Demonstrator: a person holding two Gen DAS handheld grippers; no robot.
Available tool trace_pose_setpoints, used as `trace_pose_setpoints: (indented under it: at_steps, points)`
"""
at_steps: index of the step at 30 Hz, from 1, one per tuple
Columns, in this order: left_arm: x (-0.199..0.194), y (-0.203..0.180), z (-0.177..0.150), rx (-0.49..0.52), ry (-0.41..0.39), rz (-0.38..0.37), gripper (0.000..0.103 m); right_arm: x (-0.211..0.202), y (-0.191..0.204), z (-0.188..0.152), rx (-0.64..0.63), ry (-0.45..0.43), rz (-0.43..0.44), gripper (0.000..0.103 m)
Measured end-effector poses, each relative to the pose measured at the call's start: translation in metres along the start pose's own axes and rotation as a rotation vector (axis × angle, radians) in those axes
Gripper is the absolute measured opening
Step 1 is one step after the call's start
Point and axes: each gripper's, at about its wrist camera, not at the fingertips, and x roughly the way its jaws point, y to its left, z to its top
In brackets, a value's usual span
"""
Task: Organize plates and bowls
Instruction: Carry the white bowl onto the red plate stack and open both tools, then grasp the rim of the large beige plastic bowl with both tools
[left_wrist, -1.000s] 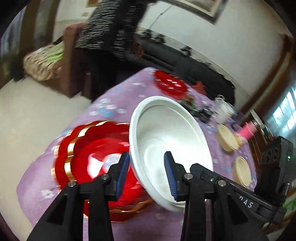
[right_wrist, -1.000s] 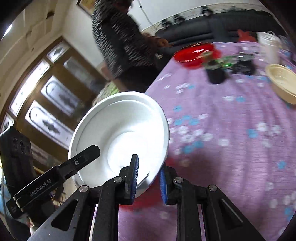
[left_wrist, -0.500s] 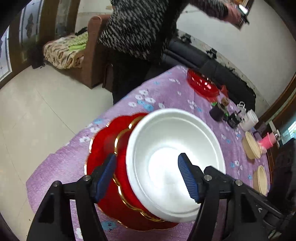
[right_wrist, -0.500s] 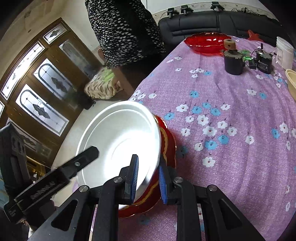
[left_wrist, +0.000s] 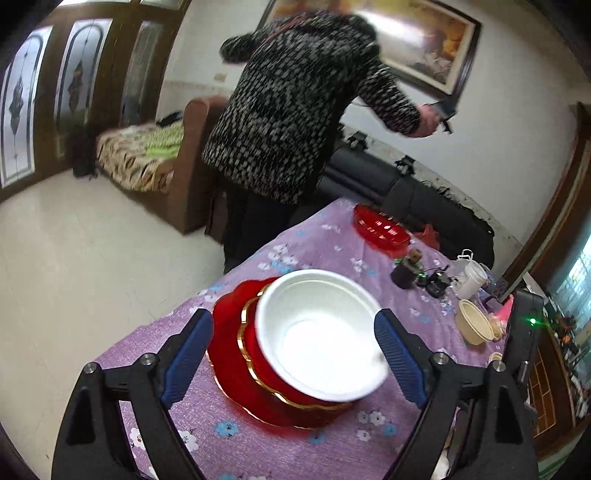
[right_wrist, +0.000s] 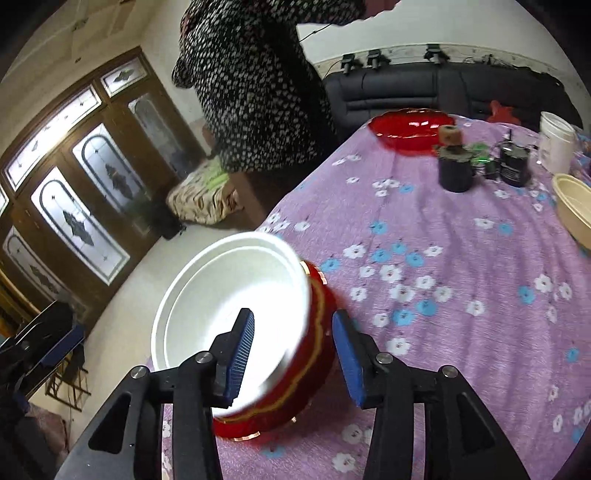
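Left gripper (left_wrist: 293, 354) is spreading wide, blue pads well clear on either side of the big white foam bowl (left_wrist: 319, 334), nothing pinched between them. Over on the other side the right gripper (right_wrist: 293, 356) is letting go too: its jaws are parting, the bowl's near rim sits in the gap, and neither pad presses on it now. So the white bowl is down, resting on the stack of red scalloped plates with gold rims (left_wrist: 236, 354) at the near end of the bench (right_wrist: 461, 295), which is covered by a purple cloth with blue and white flowers. It looks a touch tilted and off-centre on the stack, overhanging towards the right gripper.

For a clean release, I'd want both sets of jaws fully parted before either hand backs away, and the retreat straight back along the fingers so no pad clips the light foam rim and drags it off the plates. A nudge to centre it might be worthwhile.

Further out: a red glass dish (right_wrist: 412, 127) at the far end, a cream bowl (left_wrist: 474, 326) still loose on the right, a dark cup (right_wrist: 455, 173) and a white tub (right_wrist: 557, 142). A person in a black-and-white speckled top (left_wrist: 295, 118) stands beyond the bench.
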Motion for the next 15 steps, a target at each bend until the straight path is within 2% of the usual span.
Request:
trace_pose_setpoints:
  at_steps: [4,6,10,15]
  points:
    - [-0.019,-0.03,-0.008,0.083,-0.031,-0.047,0.093,-0.035,-0.028,-0.008,0.032,-0.038,-0.015,0.056]
    - [-0.022,-0.05,-0.014,0.14,-0.024,-0.099,0.095,-0.056,-0.053,-0.014,0.062,-0.058,-0.049,0.061]
    - [-0.011,-0.084,-0.025,0.212,0.015,-0.145,0.095,-0.098,-0.123,-0.022,0.172,-0.104,-0.159,0.061]
    - [0.007,-0.123,-0.043,0.262,0.102,-0.19,0.095,-0.157,-0.225,-0.032,0.409,-0.2,-0.296,0.061]
